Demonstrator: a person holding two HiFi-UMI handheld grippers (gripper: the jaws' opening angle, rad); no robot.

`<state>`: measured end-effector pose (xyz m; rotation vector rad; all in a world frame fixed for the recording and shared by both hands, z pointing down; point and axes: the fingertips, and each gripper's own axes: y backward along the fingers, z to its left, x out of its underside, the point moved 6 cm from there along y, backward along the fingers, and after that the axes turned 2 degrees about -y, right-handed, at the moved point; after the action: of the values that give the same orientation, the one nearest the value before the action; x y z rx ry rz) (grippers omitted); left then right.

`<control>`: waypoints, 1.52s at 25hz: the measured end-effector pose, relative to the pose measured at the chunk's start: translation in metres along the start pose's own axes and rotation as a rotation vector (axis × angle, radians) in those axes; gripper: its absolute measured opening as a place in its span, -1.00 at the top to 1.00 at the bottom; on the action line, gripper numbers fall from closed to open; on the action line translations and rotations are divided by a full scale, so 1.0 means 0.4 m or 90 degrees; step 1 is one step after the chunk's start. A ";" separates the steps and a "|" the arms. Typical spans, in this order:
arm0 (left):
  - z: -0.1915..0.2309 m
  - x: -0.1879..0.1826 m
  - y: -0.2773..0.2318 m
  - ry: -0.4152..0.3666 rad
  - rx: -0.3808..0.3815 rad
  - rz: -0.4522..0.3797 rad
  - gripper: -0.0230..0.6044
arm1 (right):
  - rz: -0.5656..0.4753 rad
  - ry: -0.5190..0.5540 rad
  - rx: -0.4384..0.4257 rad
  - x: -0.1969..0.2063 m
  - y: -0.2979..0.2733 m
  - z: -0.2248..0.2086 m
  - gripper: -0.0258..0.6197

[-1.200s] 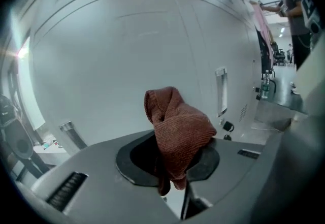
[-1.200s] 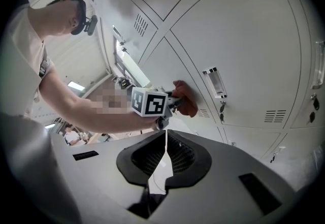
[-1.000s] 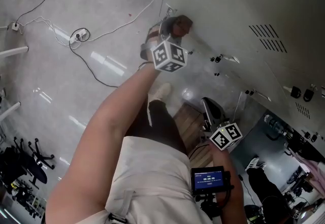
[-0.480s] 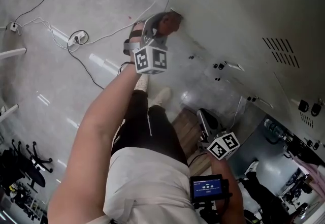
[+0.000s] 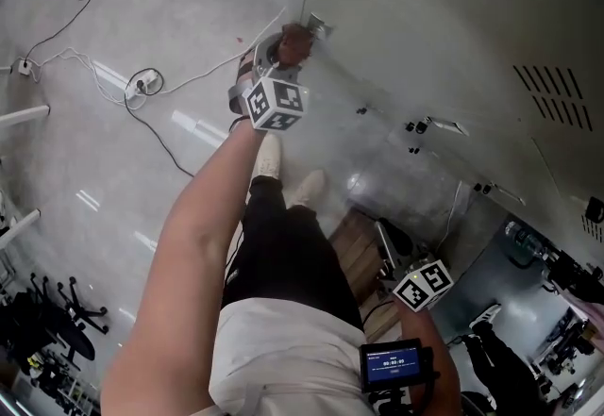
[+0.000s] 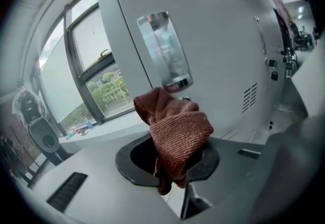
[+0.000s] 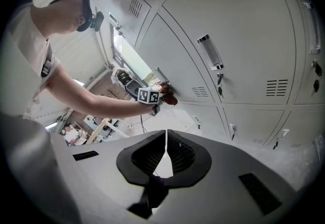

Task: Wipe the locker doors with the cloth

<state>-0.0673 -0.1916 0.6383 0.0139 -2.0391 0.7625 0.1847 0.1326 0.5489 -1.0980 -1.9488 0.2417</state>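
Carrying cloth (image 6: 175, 136), left hand-held gripper (image 5: 286, 48) has reached locker door (image 5: 425, 8) edge.

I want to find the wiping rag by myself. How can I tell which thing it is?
Look at the wall of pale grey lockers, then at the left gripper held up against them by a shiny metal handle. The cloth is the bunched, ribbed, reddish-brown bundle pinched in its jaws, the only warm-coloured soft thing against all that grey metal.
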 end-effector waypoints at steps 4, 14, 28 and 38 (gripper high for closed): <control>-0.037 0.072 -0.057 0.160 0.001 0.045 0.70 | -0.011 0.009 -0.006 -0.004 -0.008 -0.008 0.86; -0.176 -0.003 -0.024 0.279 0.000 0.029 0.70 | -0.034 0.003 -0.024 0.002 -0.025 -0.008 0.86; -0.393 -0.196 0.067 0.316 0.041 -0.041 0.70 | -0.037 -0.016 -0.028 0.030 -0.012 -0.033 0.86; -0.530 -0.215 0.059 0.015 0.191 -0.168 0.70 | -0.042 -0.017 -0.023 0.027 -0.023 -0.069 0.86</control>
<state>0.1371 -0.0859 0.6398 0.4336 -1.8365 0.8856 0.1976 0.1292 0.5771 -1.0567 -2.0157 0.1867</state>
